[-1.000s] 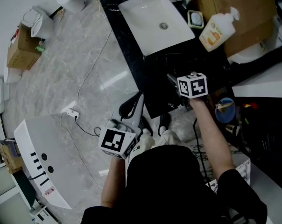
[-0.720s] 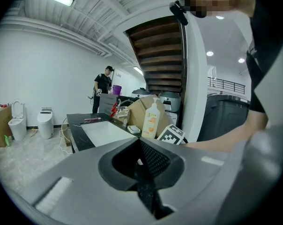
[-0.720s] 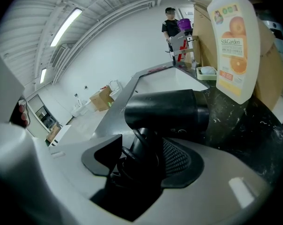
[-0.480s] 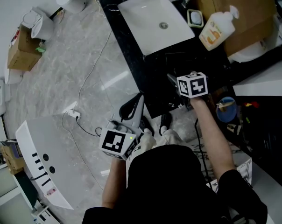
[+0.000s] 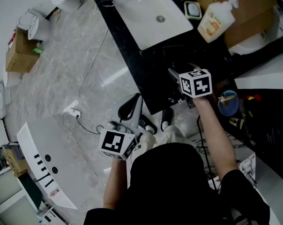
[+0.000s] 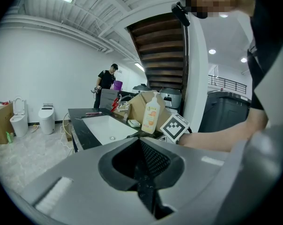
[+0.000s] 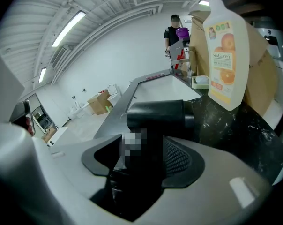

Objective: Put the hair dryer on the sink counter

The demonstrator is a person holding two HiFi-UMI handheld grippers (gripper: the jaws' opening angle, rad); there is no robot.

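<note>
The black hair dryer [image 7: 161, 114] stands upright in my right gripper [image 7: 141, 161], which is shut on its handle; the barrel points across the jaws. In the head view my right gripper [image 5: 178, 87] holds the hair dryer [image 5: 173, 80] over the near end of the black sink counter [image 5: 151, 74]; whether it touches the top is hidden. The white basin [image 5: 148, 13] lies farther along the counter. My left gripper [image 5: 132, 109] hovers over the floor beside the counter's near corner, shut and empty. In its own view my left gripper [image 6: 145, 186] shows its jaws closed together.
An orange soap bottle [image 5: 215, 20] [image 7: 226, 55], a soap dish [image 5: 194, 9] and a cardboard box [image 5: 244, 8] stand at the counter's back right. A blue tub [image 5: 227, 102] sits to the right. A cable and power strip [image 5: 72, 111] lie on the marble floor, with a white panel [image 5: 38, 163] at left.
The head view has shifted slightly. The right gripper still holds the hair dryer over the counter's near end, and the left gripper stays in about the same place.
</note>
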